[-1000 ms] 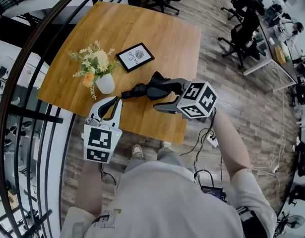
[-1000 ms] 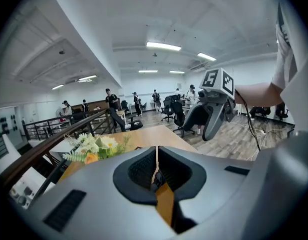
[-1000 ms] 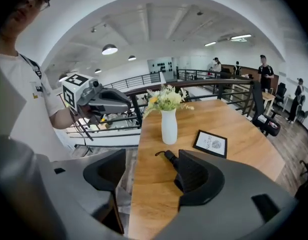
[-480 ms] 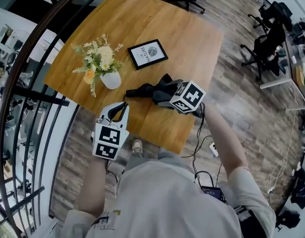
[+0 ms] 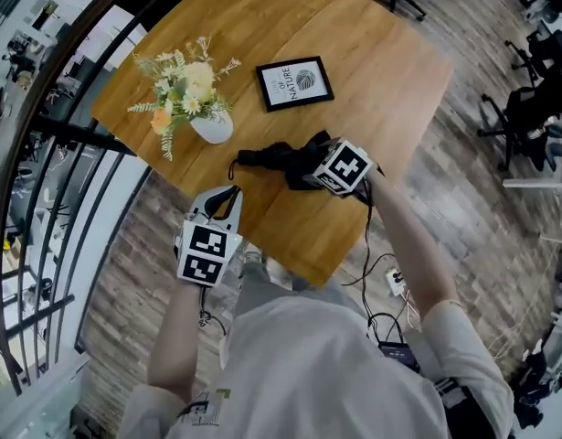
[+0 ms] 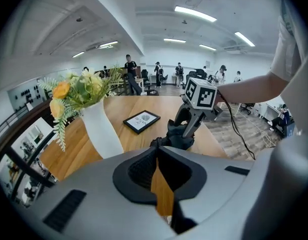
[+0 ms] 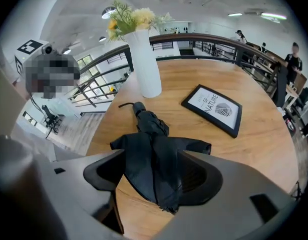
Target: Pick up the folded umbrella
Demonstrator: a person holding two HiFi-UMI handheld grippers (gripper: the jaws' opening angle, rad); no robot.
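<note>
Umbrella (image 5: 267, 156): folded, black, lying on the wooden table (image 5: 381, 71) towards its near edge; long axis runs left from the right gripper towards the white vase (image 5: 212, 128); strap end leftmost
Right gripper (image 5: 306, 163): the nearer one; jaws spread wide, straddling the loose canopy end; not yet clamped
Left gripper (image 5: 227, 192): jaws together, empty; at the table's near edge, apart from the umbrella
Next move: likely a squeeze across the axis, then a lift
</note>
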